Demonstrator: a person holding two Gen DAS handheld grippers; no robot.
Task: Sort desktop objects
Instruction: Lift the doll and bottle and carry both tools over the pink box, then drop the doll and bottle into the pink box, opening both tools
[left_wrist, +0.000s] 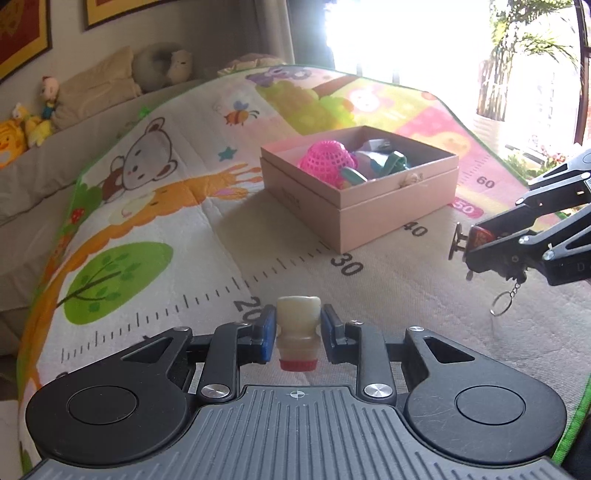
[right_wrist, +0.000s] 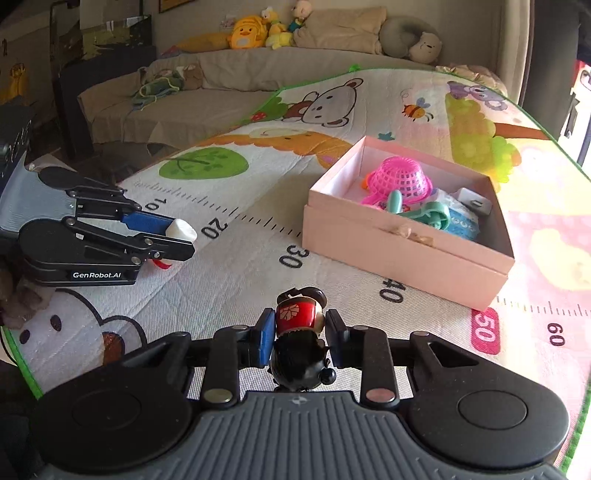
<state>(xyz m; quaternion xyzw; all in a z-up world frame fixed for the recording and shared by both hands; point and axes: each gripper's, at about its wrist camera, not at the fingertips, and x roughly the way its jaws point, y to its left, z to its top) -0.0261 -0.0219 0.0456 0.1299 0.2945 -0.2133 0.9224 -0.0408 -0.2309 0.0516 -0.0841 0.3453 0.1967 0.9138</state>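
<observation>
Left tongs (left_wrist: 298, 332) are clamped on a small cream plastic bottle with a red cap (left_wrist: 297, 334); right tongs (right_wrist: 297, 332) grip a red-and-black figurine keychain (right_wrist: 300, 339). Open pink cardboard box (right_wrist: 406, 254) sits ahead of both.

Two fisheye views, each looking forward from low behind a gripper, close above a cartoon play mat (left_wrist: 155, 206). Both face the pink box (left_wrist: 360, 206) and share it, the mat's printed ruler, and the sofa (right_wrist: 221, 85) behind.

Sofa (right_wrist: 236, 77) — bright window (left_wrist: 406, 33) behind
</observation>
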